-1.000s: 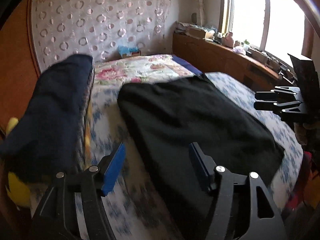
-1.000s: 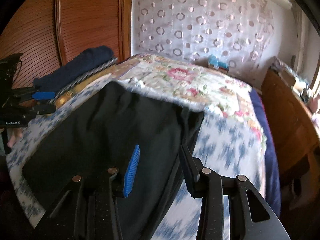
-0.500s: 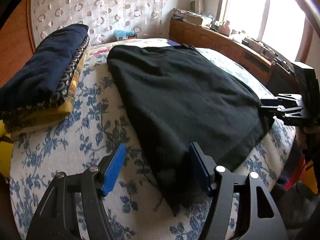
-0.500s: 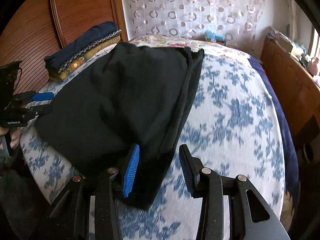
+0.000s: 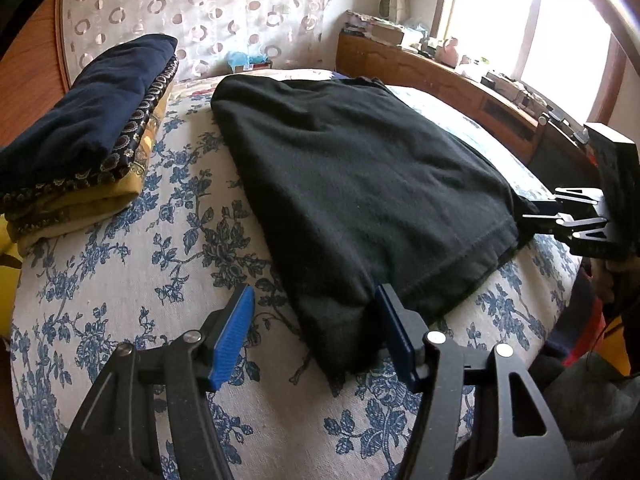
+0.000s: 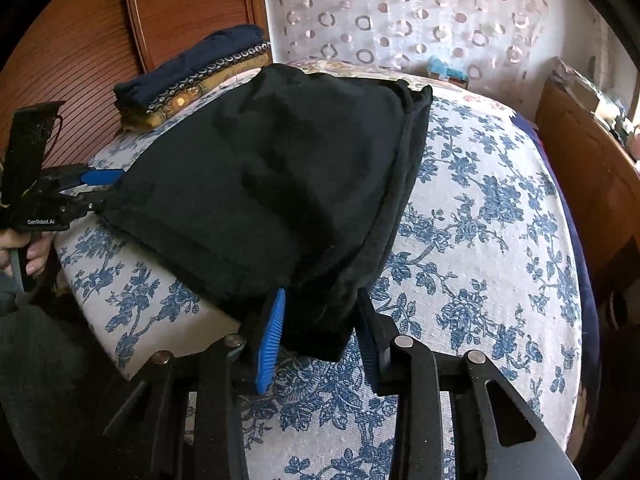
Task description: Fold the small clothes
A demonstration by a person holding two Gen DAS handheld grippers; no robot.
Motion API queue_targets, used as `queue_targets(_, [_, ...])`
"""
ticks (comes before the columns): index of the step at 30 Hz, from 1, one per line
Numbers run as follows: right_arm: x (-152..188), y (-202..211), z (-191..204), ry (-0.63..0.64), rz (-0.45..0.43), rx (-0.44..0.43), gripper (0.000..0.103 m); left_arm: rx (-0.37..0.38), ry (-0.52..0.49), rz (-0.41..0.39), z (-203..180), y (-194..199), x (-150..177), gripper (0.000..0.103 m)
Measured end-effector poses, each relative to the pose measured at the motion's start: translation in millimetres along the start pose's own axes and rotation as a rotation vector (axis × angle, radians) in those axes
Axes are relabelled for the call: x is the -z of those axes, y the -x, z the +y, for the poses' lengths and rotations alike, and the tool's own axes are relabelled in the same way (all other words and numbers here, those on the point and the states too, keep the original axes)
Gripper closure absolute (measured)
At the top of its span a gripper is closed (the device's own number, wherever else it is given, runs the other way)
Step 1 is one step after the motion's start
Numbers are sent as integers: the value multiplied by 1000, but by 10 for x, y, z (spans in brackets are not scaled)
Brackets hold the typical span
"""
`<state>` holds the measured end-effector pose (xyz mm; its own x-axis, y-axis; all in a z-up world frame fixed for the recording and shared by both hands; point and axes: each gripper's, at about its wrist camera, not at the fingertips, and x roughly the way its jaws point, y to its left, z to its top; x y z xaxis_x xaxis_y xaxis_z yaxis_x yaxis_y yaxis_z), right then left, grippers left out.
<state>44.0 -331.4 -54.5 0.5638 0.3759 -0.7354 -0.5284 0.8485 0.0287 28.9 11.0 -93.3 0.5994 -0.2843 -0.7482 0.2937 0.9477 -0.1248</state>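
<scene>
The black knit garment [image 5: 360,184] is spread on the blue-flowered bed [image 5: 132,280]. Its near corners, at six o'clock, sit between the closing, not yet clamped left gripper [image 5: 316,332] and right gripper [image 6: 320,336]. Both layers should be pinched evenly.

Garment [image 5: 360,184] lies spread on bed [image 5: 132,280]; folded stack [image 5: 80,152] left of it near headboard; cabinet [image 5: 440,80] along right side.
</scene>
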Motion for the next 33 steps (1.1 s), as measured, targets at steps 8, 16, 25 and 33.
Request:
queue_targets(8, [42,-75,1,3,-6,-14,79,-1,-1,-2,3,-6,-8,40])
queue_targets(16, [79,-29,-29,-37,-68,-76,96,100,22,12,19,42,-45,95])
queue_targets(25, [-446,267,-217,-27,-229,-107,96,112,51,-198,189,387,-862,97])
queue_targets(33, [-1251,79,-552,-16,-317,-53,96,84,167,-233,665,-81,-1847,97])
